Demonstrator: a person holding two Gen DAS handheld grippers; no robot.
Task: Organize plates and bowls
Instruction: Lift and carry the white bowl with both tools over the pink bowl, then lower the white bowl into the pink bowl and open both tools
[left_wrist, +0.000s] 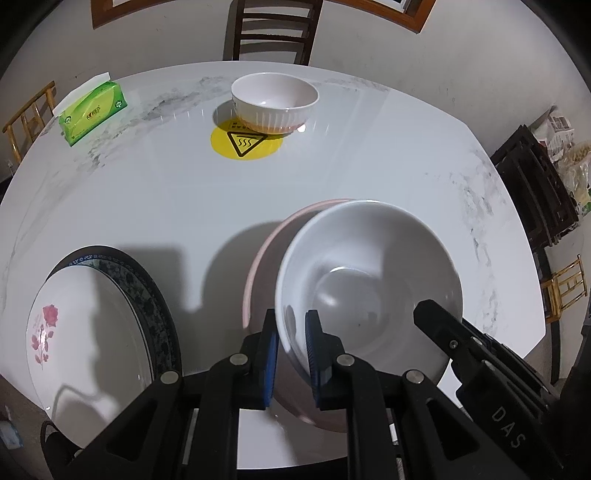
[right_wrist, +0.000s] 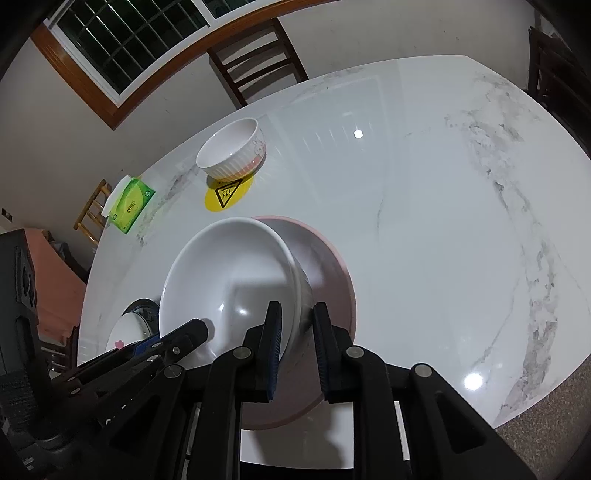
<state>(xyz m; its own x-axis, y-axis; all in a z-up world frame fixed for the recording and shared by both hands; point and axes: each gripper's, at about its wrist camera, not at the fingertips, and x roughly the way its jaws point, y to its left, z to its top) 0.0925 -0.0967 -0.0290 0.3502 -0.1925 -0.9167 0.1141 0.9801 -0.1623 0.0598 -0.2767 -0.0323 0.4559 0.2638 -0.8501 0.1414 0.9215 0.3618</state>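
A white bowl (left_wrist: 369, 284) sits tilted inside a larger pink bowl (left_wrist: 266, 258) near the table's front edge. My left gripper (left_wrist: 291, 332) is shut on the white bowl's near-left rim. My right gripper (right_wrist: 297, 328) is shut on the same bowl's (right_wrist: 229, 273) right rim, with the pink bowl (right_wrist: 325, 266) behind it. A ribbed white-and-pink bowl (left_wrist: 275, 101) stands at the far side, partly on a yellow hot-surface sticker (left_wrist: 245, 144). A rose-patterned white plate (left_wrist: 88, 332) lies on a dark patterned plate (left_wrist: 147, 295) at the front left.
A green tissue box (left_wrist: 92, 110) stands at the far left of the marble table (left_wrist: 369, 147). A dark wooden chair (left_wrist: 273, 29) stands behind the table. More chairs and clutter stand to the right (left_wrist: 535, 188).
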